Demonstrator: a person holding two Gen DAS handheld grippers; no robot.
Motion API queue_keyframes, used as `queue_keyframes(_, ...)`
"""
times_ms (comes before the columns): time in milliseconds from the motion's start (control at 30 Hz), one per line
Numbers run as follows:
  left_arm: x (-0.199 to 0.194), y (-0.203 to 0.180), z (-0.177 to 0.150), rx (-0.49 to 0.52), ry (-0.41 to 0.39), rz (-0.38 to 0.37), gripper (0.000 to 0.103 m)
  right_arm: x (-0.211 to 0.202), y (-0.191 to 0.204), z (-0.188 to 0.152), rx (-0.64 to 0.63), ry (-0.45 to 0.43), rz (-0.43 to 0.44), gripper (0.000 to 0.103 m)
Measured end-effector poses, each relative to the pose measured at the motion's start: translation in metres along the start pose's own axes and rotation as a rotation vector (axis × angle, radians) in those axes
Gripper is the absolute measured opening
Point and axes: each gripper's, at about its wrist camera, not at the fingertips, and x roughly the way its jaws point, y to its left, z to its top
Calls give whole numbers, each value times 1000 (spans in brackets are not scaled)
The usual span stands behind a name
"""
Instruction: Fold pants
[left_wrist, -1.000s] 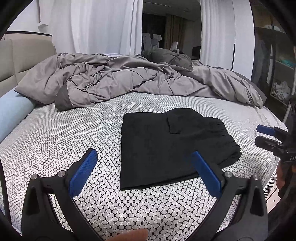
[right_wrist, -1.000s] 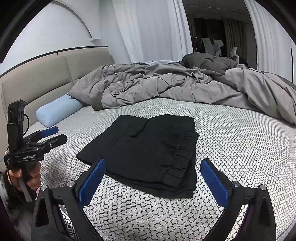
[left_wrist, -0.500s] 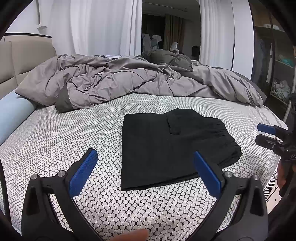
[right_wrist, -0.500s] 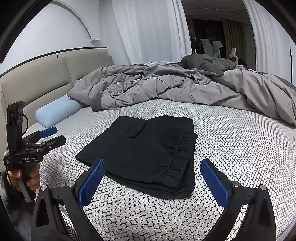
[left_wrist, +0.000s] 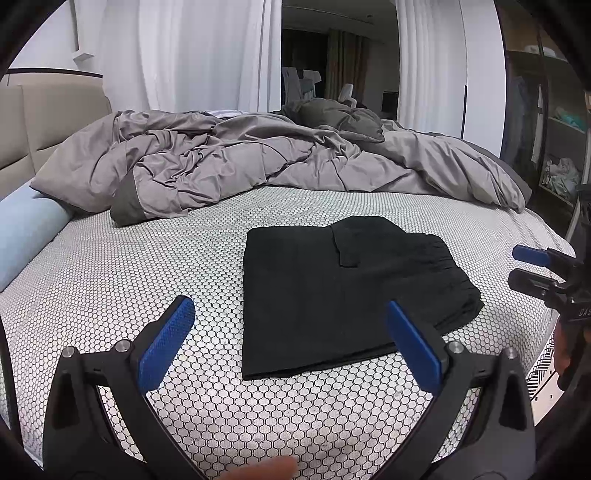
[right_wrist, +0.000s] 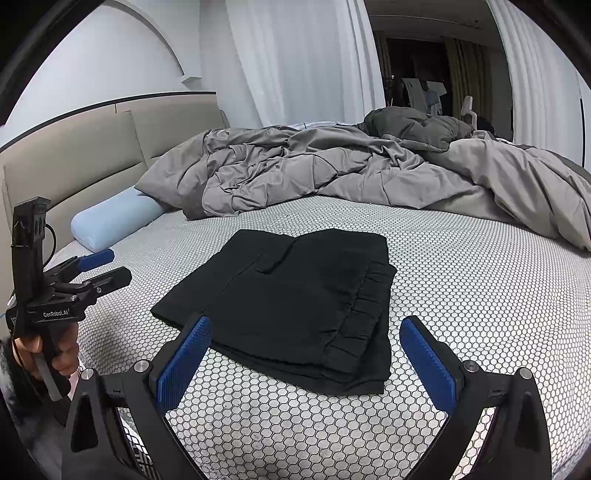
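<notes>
Folded black pants (left_wrist: 343, 295) lie mid-frame on the bed (left_wrist: 110, 280), between both empty, spread hand-held grippers: left (left_wrist: 291, 343), right (right_wrist: 306, 358).

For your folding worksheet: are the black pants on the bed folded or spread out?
Folded: the black pants lie as a compact layered rectangle, waistband edges stacked, on the bed.

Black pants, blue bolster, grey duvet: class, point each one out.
Black pants (left_wrist: 332, 295): left wrist view, middle of folded top layer.
Blue bolster (right_wrist: 110, 221): right wrist view, middle of its side.
Grey duvet (left_wrist: 236, 158): left wrist view, crumpled middle.
</notes>
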Motion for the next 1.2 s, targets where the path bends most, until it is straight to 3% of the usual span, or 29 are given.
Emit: queue_keyframes(1200,2,10,1,12,2,-11,102,2,1,0,-21,-2,8,103)
